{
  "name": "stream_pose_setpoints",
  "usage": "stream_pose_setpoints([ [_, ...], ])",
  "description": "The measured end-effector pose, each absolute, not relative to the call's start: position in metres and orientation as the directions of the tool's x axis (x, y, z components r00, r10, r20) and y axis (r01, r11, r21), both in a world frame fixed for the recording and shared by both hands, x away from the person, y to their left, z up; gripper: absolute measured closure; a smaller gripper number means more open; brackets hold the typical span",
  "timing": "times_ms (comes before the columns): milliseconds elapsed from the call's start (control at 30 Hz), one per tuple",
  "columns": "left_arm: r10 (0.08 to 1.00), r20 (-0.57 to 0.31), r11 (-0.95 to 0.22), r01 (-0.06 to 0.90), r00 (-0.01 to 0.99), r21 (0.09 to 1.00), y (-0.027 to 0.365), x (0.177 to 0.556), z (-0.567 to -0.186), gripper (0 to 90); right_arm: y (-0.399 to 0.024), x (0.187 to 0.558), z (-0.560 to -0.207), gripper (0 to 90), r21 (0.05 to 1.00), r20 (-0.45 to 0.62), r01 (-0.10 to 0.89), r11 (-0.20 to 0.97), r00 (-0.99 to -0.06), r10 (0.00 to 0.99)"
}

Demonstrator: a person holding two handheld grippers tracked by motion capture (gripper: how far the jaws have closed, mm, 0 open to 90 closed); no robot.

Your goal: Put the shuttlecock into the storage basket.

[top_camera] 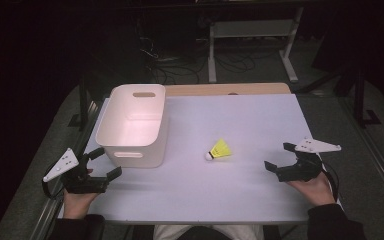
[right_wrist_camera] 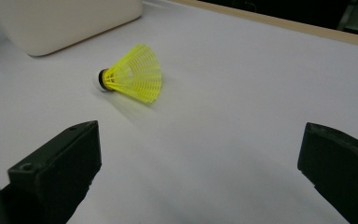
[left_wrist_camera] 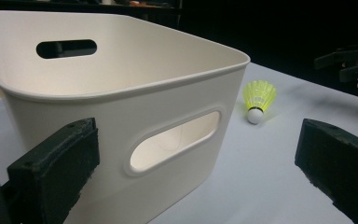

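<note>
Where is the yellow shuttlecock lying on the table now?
In the high view the yellow shuttlecock lies on its side on the white table, just right of the white bin and apart from it, between the two grippers.

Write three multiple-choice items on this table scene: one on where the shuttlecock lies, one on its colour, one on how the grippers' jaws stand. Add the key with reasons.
1. Where does the shuttlecock lie?
A. inside the bin
B. on the table, between the bin and the right gripper
C. between the left gripper's jaws

2. What colour is its skirt?
A. yellow
B. red
C. blue

3. How do both grippers' jaws stand?
A. shut on the shuttlecock
B. shut on the bin's rim
C. open, holding nothing

Key: 1 B, it rests on the white table, right of the white bin and left of the right gripper. 2 A, the skirt is bright yellow. 3 C, the left gripper and the right gripper show wide gaps.
</note>
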State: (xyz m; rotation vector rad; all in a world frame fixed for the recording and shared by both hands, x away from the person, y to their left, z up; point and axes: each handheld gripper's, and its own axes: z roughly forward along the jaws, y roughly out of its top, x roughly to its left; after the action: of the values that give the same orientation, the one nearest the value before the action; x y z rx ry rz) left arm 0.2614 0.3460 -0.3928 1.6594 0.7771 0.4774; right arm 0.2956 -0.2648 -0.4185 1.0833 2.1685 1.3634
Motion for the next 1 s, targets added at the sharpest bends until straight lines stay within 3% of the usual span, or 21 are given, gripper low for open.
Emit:
stream_pose_setpoints([
  [1000,0.711,-0.085,-0.093,0.213,0.698,0.973,0.3516,0.2608,-0.3858,0.0,-0.2649,0.2929,-0.4181,0.0,0.871,0.087,0.415,0.262,-0.657,0.749],
])
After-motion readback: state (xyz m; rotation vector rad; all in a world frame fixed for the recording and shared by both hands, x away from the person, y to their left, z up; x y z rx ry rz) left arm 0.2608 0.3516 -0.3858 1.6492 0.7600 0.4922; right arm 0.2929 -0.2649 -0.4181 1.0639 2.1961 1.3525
